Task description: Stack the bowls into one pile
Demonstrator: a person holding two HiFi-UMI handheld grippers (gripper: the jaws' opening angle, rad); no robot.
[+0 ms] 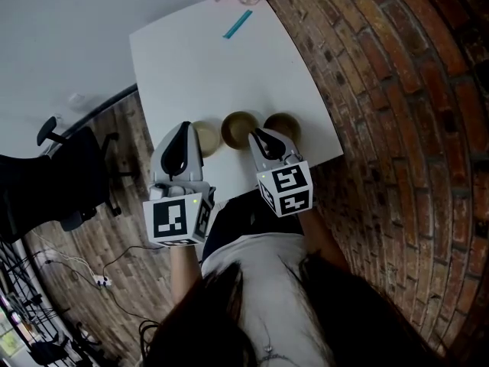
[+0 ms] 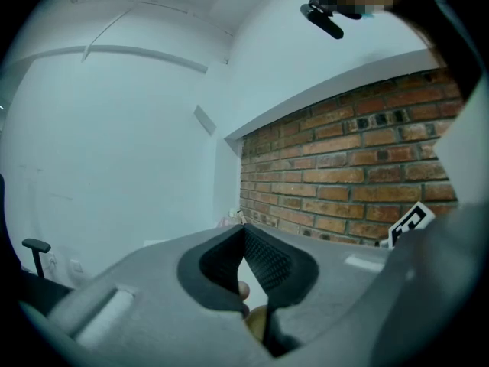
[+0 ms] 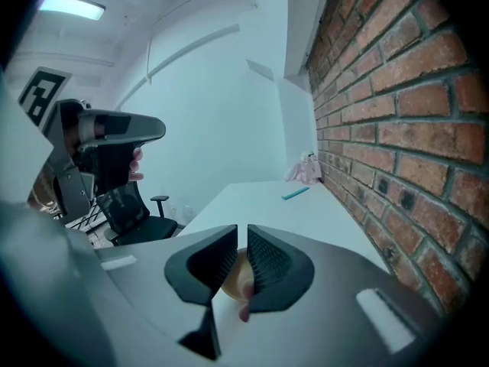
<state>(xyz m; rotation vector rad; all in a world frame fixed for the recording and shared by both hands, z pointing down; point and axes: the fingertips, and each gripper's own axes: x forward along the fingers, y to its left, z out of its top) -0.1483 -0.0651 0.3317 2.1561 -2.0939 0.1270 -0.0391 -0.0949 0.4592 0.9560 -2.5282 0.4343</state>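
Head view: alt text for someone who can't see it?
Three round brown bowls sit unstacked in a row at the white table's near edge. The left gripper is at the leftmost bowl, the right gripper between the other two.

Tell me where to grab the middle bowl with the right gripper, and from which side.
Take the middle bowl by its near rim, one jaw inside, one outside, coming down from above. It stands upright, mouth up, and the left bowl and right bowl crowd its sides. The right gripper, jaws slightly apart, is close by.
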